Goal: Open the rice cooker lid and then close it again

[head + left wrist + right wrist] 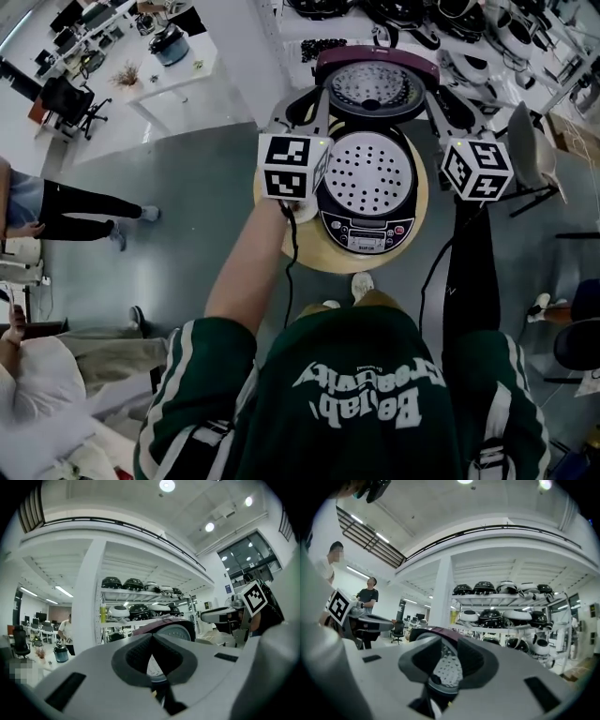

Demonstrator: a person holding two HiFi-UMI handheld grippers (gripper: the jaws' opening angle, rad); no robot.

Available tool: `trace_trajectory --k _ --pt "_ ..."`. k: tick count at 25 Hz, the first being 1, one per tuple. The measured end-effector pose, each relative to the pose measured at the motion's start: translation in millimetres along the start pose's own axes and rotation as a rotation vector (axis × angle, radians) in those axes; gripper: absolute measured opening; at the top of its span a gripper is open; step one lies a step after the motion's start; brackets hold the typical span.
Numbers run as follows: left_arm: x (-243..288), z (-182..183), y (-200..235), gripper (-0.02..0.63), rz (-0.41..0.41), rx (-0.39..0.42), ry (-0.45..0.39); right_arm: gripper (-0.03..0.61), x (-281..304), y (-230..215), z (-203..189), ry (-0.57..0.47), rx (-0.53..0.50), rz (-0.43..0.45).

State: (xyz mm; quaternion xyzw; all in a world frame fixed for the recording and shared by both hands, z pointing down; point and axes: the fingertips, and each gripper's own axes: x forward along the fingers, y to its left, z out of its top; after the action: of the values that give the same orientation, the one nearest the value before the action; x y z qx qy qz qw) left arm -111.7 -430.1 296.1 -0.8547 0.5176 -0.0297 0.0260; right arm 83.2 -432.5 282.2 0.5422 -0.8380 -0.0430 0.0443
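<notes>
The left tongs [152, 638] are squeezed shut with nothing in them. The right tongs [449, 644] are open a little bit and hold nothing too. Both point flat, one on each side of the lid [375, 89], which stands open at the back of the cooker [367, 183] on a round table [305, 251].

- We see a round wooden table [309, 255] standing on a grey floor [206, 178].
- Beyond it, white shelves [506, 598] carry rows of black and white helmets [483, 588].
- Off to the left is a white table [178, 80] with a small plant [127, 73] and a dark pot [170, 44], and a black office chair [70, 101] nearby.
- A person in black trousers [80, 202] stands at the left edge.
- Round lights [167, 485] glow in the ceiling.
</notes>
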Motion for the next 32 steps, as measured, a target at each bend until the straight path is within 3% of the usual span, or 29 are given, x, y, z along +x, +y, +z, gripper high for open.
trace_trajectory --k 6,11,19,21,23,24,32 --pt "52 39 11 -0.005 0.002 0.050 -0.042 0.100 46 -16 26 -0.022 -0.051 0.036" --pt "95 58 18 -0.005 -0.012 0.077 -0.026 0.097 83 -30 21 0.034 -0.061 0.058" --pt "131 30 29 -0.005 -0.026 0.064 0.099 0.111 107 -43 9 0.082 -0.005 0.103" --pt "134 25 29 -0.005 -0.022 0.088 0.119 0.088 109 -47 8 0.096 -0.002 0.101" --pt "137 24 28 -0.005 -0.015 0.108 0.141 0.003 112 -52 5 0.138 -0.016 0.096" --pt "138 24 29 -0.005 -0.013 0.102 0.150 0.003 113 -53 4 0.162 -0.011 0.104" --pt "122 27 24 -0.005 -0.024 0.064 0.149 0.003 98 -45 6 0.185 0.039 0.142"
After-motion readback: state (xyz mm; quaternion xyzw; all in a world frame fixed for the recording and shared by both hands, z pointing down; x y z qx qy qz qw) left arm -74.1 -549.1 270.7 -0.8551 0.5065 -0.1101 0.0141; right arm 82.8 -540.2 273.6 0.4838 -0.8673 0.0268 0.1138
